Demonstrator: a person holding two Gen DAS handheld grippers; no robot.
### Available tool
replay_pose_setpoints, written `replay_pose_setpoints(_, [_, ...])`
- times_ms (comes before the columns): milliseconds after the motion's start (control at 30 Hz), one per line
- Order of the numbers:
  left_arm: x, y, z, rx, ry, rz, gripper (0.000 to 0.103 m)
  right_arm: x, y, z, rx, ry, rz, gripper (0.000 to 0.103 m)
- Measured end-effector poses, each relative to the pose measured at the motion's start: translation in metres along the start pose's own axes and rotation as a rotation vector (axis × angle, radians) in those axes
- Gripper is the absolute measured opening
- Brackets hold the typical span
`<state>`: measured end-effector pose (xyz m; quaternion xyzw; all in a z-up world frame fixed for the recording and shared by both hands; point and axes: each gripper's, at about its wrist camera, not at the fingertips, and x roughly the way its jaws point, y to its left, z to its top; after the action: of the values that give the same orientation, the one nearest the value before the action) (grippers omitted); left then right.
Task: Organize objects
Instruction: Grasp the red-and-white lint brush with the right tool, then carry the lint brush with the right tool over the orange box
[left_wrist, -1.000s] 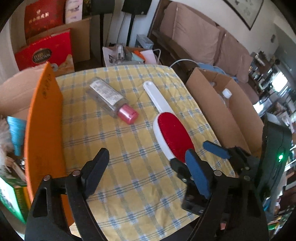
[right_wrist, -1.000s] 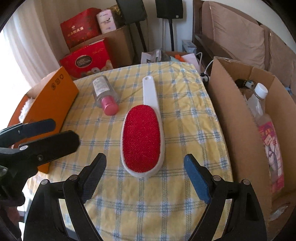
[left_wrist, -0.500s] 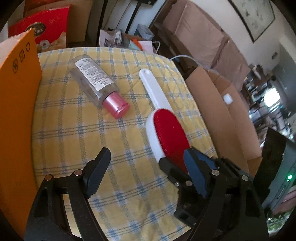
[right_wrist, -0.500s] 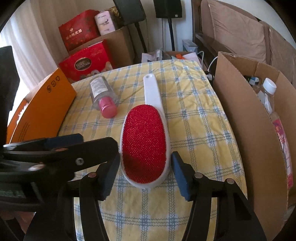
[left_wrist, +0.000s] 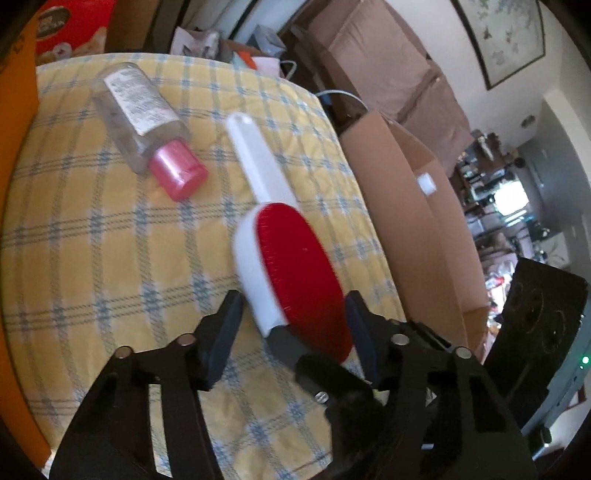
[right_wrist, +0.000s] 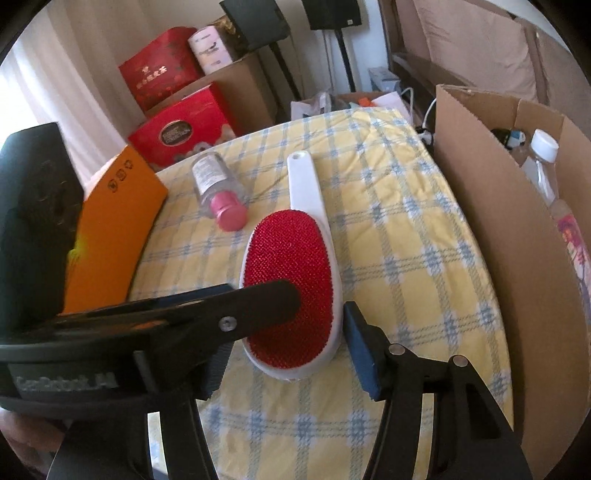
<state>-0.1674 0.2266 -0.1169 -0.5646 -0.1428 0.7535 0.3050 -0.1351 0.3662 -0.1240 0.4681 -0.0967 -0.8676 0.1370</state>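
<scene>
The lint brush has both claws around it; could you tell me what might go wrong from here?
Both the left claw and right claw crowd the lint brush head, fingers crossing, so they could collide or jam. Gripped only at the head, its long handle may swing and knock the pink-capped bottle lying beside it.

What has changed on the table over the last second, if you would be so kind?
The right gripper narrowed from wide open and now brackets the red head of the lint brush; whether it pinches yet is unclear. The brush looks tipped in the left wrist view. The left gripper swung in over the brush head, one finger lying across it. The pink-capped bottle stayed put on the yellow checked tablecloth.
</scene>
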Motion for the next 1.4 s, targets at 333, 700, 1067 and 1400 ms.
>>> replay_pose_setpoints(333, [-0.026, -0.012, -0.008, 0.019, -0.043, -0.022, 0.047, -0.026, 0.013, -0.006, -0.028, -0.023, -0.025, 0.058])
replay_pose_setpoints(700, [-0.096, -0.011, -0.006, 0.03, -0.162, -0.021, 0.047, -0.065, 0.063, 0.009, -0.133, -0.081, -0.016, 0.058])
replay_pose_setpoints(1067, [-0.165, 0.044, -0.003, -0.056, -0.272, 0.038, 0.047, -0.053, 0.14, 0.023, -0.263, -0.086, 0.072, 0.058])
replay_pose_setpoints(1400, [-0.189, 0.098, -0.003, -0.145, -0.318, 0.082, 0.047, -0.019, 0.195, 0.031, -0.349, -0.037, 0.143, 0.058])
